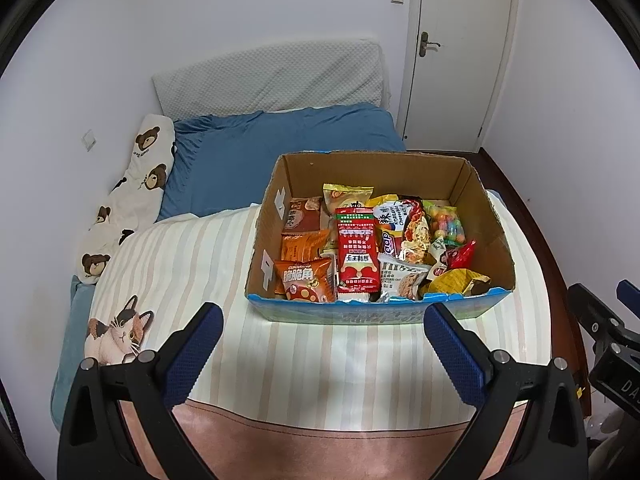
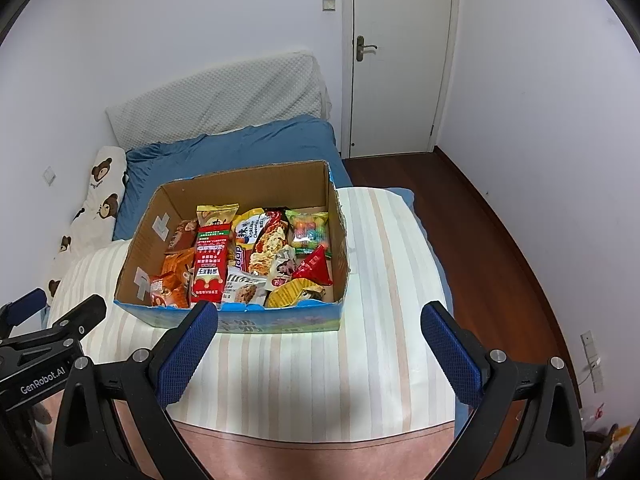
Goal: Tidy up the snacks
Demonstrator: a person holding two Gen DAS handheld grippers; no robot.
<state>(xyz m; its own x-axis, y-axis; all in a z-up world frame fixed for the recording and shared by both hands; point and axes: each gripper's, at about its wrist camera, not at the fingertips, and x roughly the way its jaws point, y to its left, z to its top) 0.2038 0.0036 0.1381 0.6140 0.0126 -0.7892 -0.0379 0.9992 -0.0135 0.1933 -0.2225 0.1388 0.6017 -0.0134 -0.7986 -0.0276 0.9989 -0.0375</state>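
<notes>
While each hand-held gripper [image 1: 324, 320] [image 2: 320, 320] gapes wide and empty, the snack box [image 1: 376, 314] sits just beyond — untouched.

- "genrobot.ai" in white on the black gripper body [image 2: 42, 384], lower left of the right wrist view
- "korean cheese" on a yellow-white packet [image 2: 251, 230] in the box
- "脆脆角" on an orange bag [image 1: 306, 280], box's near-left corner
</notes>
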